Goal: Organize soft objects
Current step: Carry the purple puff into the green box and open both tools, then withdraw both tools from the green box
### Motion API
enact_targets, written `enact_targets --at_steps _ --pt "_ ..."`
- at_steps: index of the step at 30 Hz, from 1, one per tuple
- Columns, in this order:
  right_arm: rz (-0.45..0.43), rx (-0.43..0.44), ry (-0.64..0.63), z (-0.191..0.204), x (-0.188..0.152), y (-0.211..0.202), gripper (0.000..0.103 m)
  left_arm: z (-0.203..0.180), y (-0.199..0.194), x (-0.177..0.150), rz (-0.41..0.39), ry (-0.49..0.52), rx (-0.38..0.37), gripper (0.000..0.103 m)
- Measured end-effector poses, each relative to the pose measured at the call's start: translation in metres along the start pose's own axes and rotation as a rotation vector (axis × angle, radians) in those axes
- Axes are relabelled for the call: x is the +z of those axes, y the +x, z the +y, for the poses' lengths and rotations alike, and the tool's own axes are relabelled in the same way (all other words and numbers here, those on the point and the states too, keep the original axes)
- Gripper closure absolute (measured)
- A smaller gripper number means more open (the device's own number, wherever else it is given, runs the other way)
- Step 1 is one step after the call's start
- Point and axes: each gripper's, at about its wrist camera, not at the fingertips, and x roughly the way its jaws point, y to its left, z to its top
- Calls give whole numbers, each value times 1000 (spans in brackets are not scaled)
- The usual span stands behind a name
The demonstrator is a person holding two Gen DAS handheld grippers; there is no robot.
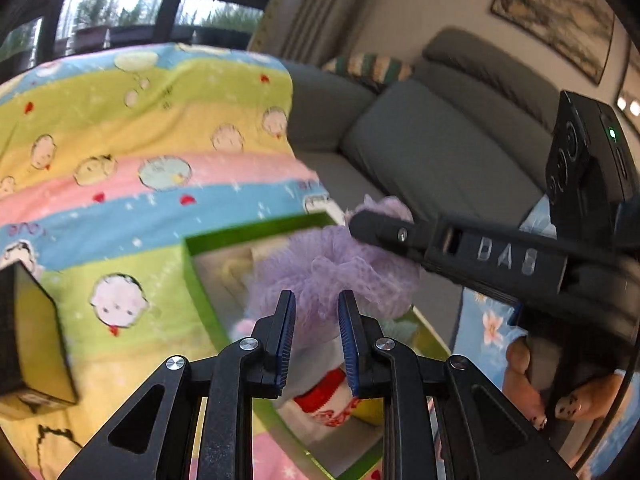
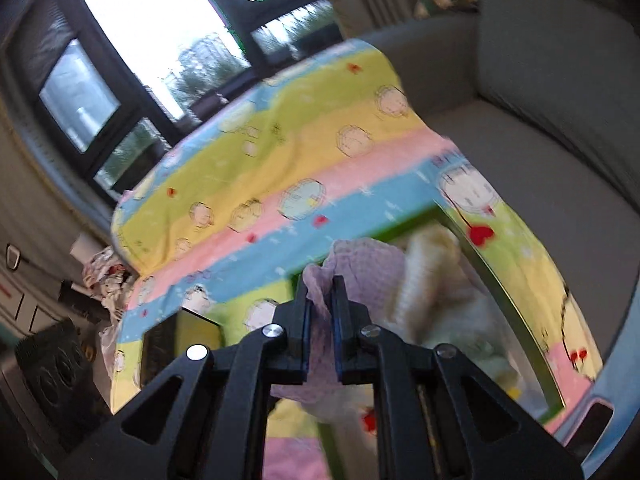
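A black box is sitting at the left on the cartoon sheet. The left gripper, narrowed and empty, is hovering over the green tray. The right gripper, reading "DAS", is pinching the purple mesh puff above that tray.

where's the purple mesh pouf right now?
In the left wrist view the purple mesh pouf is mid-frame, over the green box on the striped cartoon sheet; the right gripper is clamped on its mesh.
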Motion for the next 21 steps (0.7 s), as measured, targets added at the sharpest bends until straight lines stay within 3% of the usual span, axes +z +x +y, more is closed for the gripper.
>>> enact_targets --at_steps 2,4,5,7,9,10,15,21 --pt "11 -33 23 -16 -9 3 88 -3 11 -3 28 6 11 81" --pt "12 -50 41 -26 -14 4 65 -9 15 -6 44 12 13 81" --pt "3 -55 51 -29 -16 3 59 -11 17 -7 50 22 13 80" --pt "-21 -64 64 -34 -18 -1 32 -12 18 -8 46 30 23 64" --pt "-53 -80 69 -34 -19 -10 19 -13 11 -8 35 24 38 26" --pt "-70 -90 64 -32 -21 -16 12 -12 8 -8 29 20 44 19" --pt "-122 -185 46 -30 -28 -32 2 -15 -3 -6 16 45 55 15" --pt "-152 -225 67 -33 -39 -43 1 -18 -8 -10 19 62 82 15"
